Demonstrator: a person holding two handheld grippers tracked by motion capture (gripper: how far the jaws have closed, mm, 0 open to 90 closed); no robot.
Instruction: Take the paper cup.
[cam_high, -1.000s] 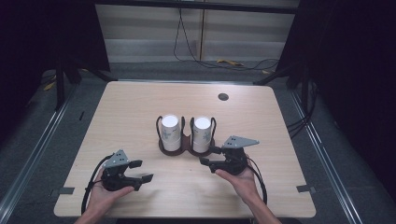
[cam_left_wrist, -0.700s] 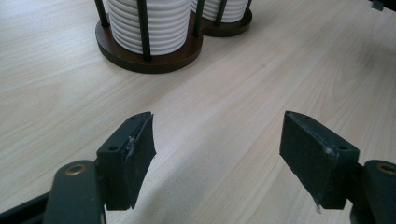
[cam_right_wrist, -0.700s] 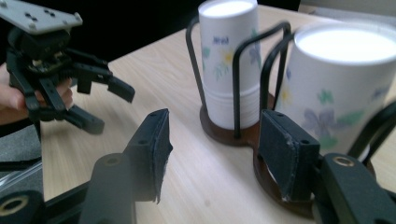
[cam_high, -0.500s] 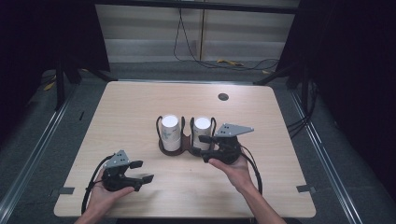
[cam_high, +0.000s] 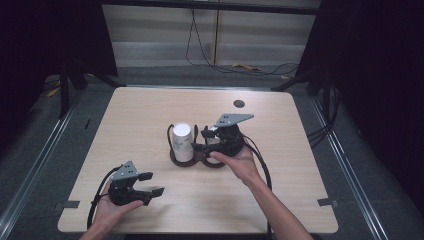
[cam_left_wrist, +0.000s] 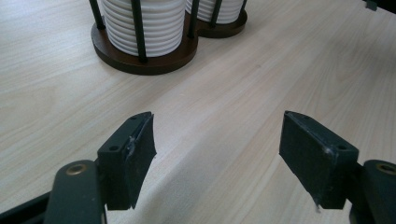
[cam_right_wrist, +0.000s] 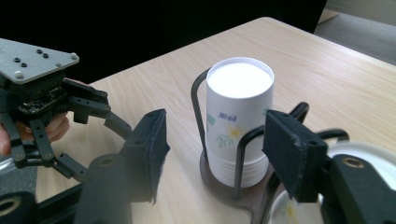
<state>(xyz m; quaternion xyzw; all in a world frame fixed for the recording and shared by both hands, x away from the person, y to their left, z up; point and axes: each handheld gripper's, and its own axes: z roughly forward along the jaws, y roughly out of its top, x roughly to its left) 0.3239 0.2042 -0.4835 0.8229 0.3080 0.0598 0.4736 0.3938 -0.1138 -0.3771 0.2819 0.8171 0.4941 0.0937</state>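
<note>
Two stacks of white paper cups stand upright in a dark twin-ring holder (cam_high: 186, 159) at mid tabletop (cam_high: 150, 115); left cup stack (cam_high: 183, 142) in the left ring, right cup stack (cam_right_wrist: 327, 186) in the right ring, just under the right gripper.

Right gripper (cam_high: 202, 142) held over the holder, above the right stack; jaws apart, nothing between them; in the right gripper view the left cup stack (cam_right_wrist: 239, 119) lies ahead of the jaws and between their lines, while the rim of the right stack sits at the lower right, below the right-hand jaw.

Long axis of both stacks vertical; jaws come at them from above and from the side, so a grasp across the cup wall looks feasible (judgement).

Left gripper (cam_high: 150, 184) low at the near left of the tabletop, well apart from the holder; jaws apart, empty; in its own view the holder base (cam_left_wrist: 140, 60) and ribbed cup rims lie ahead and to the left.

Right hand is clearly the nearer to the cups.

Markings: small floral print and a short blue line of text on the left cup stack; too small to read; no brand legible.
</note>
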